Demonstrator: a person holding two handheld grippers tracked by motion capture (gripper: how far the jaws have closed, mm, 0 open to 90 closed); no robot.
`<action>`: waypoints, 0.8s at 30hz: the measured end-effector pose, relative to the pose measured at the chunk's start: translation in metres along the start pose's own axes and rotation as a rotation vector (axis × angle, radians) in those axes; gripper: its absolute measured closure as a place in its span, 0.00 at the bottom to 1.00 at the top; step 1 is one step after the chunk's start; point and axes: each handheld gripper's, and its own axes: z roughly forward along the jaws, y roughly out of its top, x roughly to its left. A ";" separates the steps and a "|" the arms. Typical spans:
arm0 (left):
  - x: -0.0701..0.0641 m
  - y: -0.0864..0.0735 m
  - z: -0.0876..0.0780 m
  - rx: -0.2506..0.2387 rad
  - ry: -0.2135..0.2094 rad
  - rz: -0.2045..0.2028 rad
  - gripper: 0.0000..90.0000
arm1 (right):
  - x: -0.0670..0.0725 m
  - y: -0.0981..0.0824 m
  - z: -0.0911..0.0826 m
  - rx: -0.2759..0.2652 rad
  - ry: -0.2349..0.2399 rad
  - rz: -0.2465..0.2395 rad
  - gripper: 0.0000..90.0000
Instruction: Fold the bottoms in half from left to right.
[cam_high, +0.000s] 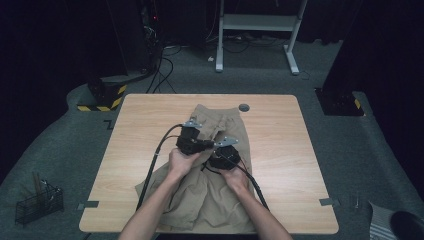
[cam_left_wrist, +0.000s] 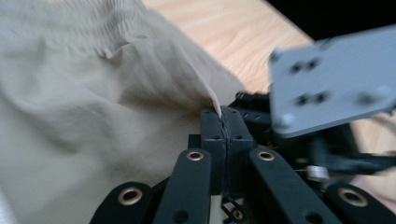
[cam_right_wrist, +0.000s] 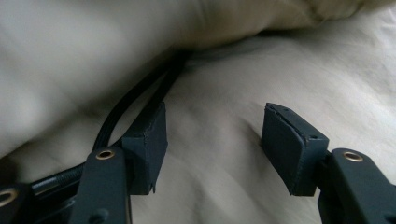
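Pale wood-grain desk (cam_high: 280, 150) with rounded corners at centre frame in the high view, a small round grey grommet (cam_high: 244, 107) near its far edge, short strips of grey tape at its lower left and lower right corners. Grey carpet all round; dark, unlit room beyond. At upper centre, white legs of another table frame (cam_high: 255, 30), loose black cables on the floor to its left. At left, a black base with yellow-and-black hazard stripes (cam_high: 102, 97); a second dark base at right. In the lower left corner, a black wire basket (cam_high: 37, 202) on the floor. Across the middle of the desk, from near the grommet down to the near edge, rumpled khaki trousers (cam_high: 200, 200), waistband end toward the top of the frame. Just left of centre, left gripper (cam_high: 192, 140) with jaws pressed fully together on a thin raised fold of the khaki cloth, plain in the left gripper view (cam_left_wrist: 225, 122). Just beside it, to the right, right gripper (cam_high: 223, 159) low over the fabric, jaws standing wide apart in the right gripper view (cam_right_wrist: 212, 144), nothing pinched between them, cloth behind and a black cable (cam_right_wrist: 135, 100) at upper left.
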 end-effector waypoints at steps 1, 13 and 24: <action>-0.002 -0.003 0.013 0.039 0.022 0.017 0.99 | -0.002 -0.002 -0.003 0.000 0.001 0.010 0.45; -0.009 -0.012 -0.014 0.024 0.109 0.124 0.44 | -0.011 -0.037 -0.055 0.002 -0.005 -0.053 0.46; 0.014 -0.058 -0.079 -0.045 0.111 0.064 0.31 | 0.000 -0.046 -0.067 -0.021 0.082 -0.069 0.48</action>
